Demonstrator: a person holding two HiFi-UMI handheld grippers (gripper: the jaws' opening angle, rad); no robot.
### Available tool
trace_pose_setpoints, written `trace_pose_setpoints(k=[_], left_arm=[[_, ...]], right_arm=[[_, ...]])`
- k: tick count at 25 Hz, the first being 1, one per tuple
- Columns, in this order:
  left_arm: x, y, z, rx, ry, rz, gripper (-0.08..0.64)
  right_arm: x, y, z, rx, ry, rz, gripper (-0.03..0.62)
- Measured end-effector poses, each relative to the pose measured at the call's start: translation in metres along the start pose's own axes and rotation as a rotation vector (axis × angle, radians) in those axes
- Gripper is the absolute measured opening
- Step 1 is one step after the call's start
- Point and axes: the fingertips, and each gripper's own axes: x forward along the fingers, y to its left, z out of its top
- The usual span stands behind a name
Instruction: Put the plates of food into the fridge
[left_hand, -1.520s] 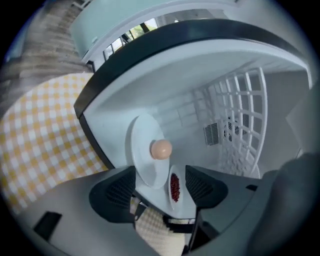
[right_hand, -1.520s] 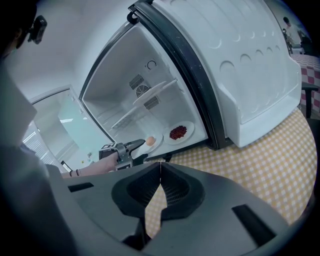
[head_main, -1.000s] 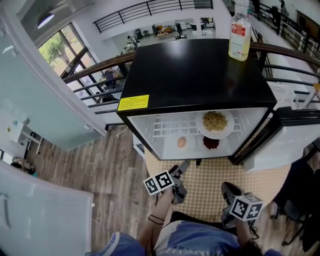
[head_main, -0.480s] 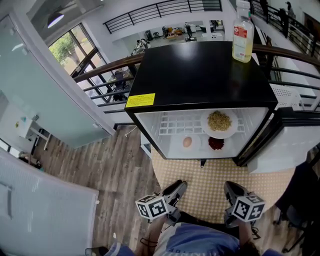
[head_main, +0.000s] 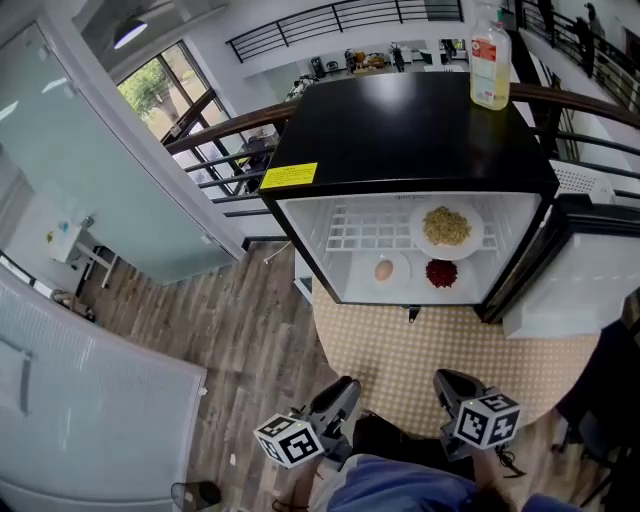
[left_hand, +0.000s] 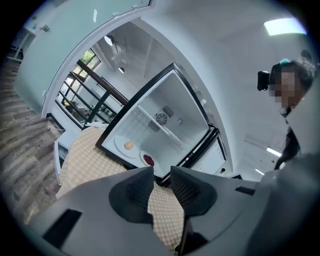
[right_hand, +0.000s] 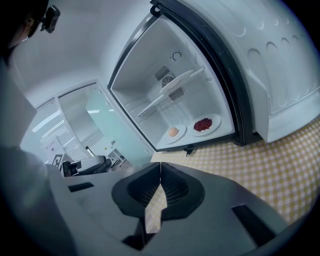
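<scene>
The fridge bears a yellow sticker, its print unreadable.

I saw a clear bottle of yellowish liquid with a red label standing upright at far right, a yellow checked cloth spread below, wood-plank floor left of it, a brown-topped railing behind, a pale glass wall further left

Three food plates — inside open fridge
</scene>
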Motion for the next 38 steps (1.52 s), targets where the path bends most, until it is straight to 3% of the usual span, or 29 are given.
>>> trace_pose_setpoints(k=[10,18,25,31,38], left_arm=[[-0.039,-0.015,-0.022,0.023,-0.026,-0.002,0.092],[-0.095,-0.028,-0.025,0.077,-0.043,-0.048,0.084],[-0.197,-0.040,-0.051,0.283,0.004,-0.030,0.084],[-0.283,-0.047,-0.105,0.223,0.015,-0.050,0.084],[-0.333,-0.051,-0.119,0.214,-0.012,-0.079,0.083]], right_arm=[[-0.006,0.024,-0.027,-0.017,0.000,0.037,0.017],[-0.029,0.076,-0.044,-0.041,-0.072,0.012,0.017],[-0.053,0.154,-0.134,-0.012,-0.069,0.009,0.017],[-0.093,0.206,-0.225,0.003,-0.013,-0.003,0.017],[-0.124,0.232,-0.264,-0.002,-0.040,-0.001,0.017]])
